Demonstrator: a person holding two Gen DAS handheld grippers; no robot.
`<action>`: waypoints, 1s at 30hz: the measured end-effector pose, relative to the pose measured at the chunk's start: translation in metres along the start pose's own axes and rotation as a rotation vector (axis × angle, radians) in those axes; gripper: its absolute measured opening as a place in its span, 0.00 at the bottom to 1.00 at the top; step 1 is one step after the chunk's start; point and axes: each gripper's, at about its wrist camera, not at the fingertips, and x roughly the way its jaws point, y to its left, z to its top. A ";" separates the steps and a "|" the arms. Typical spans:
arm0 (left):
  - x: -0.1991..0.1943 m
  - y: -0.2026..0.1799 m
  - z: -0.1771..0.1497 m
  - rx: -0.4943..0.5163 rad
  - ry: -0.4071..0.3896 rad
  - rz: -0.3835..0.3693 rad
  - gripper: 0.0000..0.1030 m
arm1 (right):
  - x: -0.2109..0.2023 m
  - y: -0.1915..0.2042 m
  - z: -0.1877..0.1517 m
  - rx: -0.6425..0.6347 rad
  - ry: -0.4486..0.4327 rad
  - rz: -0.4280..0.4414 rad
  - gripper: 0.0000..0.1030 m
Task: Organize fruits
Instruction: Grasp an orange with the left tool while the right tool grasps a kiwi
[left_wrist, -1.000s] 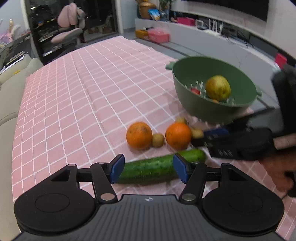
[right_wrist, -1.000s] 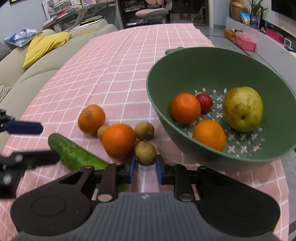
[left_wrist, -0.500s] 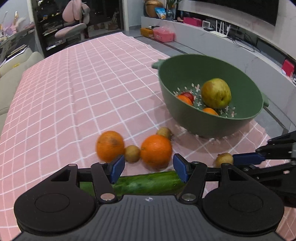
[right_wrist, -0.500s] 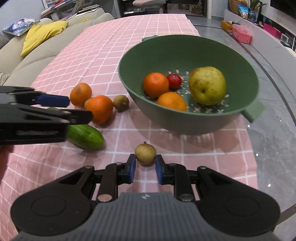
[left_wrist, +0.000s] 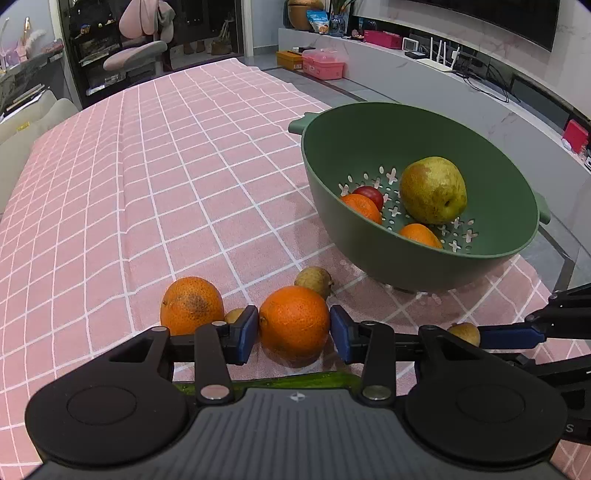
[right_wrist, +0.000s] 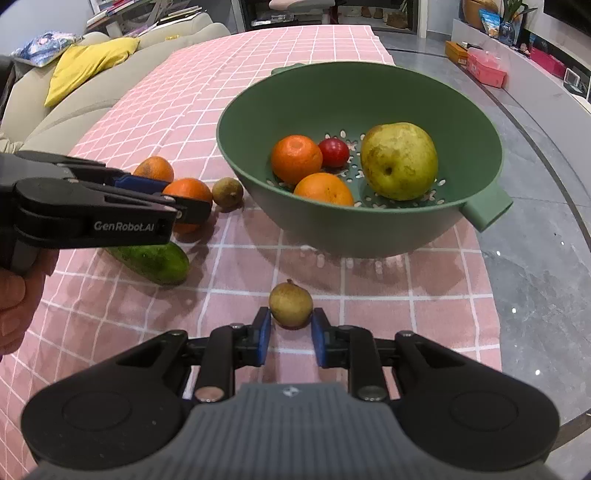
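Right now my left gripper (left_wrist: 293, 328) is spread with its blue pads either side of an orange (left_wrist: 294, 322) on the pink checked cloth (left_wrist: 110, 206), slim gaps both sides, so not pinching yet. My right gripper (right_wrist: 290, 330) is spread too, flanking a small brown fruit (right_wrist: 290, 304) that sits on the cloth, pads just off it. I'd guess the orange is firm, fairly heavy, round and prone to roll, so I'd squeeze across its widest middle. Small brown fruit looks light, thin-skinned, easy to bruise or squirt out, so a gentle pinch at its equator. Just beside the orange sits a second, blotchier orange (left_wrist: 192, 305) with another little brown fruit (left_wrist: 234, 315) tucked between them, and one more brown fruit (left_wrist: 314, 281) just behind. Farther off is the green strainer bowl (right_wrist: 476, 125), holding a pear (right_wrist: 399, 160), two oranges and a small red fruit (right_wrist: 334, 152). Left view shows the cucumber (right_wrist: 151, 260) only as a green sliver at the gripper body; right view shows its rounded end lying near the oranges, under the left gripper. Right view also shows my hand (right_wrist: 16, 295) on the left tool, absent from the left view. Left view alone shows the tucked brown fruit.
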 end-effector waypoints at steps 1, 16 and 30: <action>0.000 0.000 0.000 -0.001 0.000 -0.002 0.46 | 0.000 0.000 0.000 0.000 -0.004 -0.002 0.20; -0.013 0.010 0.002 -0.058 -0.005 -0.036 0.45 | -0.003 -0.001 0.007 -0.007 -0.022 0.009 0.21; -0.100 0.028 0.059 -0.040 -0.122 0.001 0.45 | -0.047 0.005 0.036 0.024 -0.126 0.081 0.21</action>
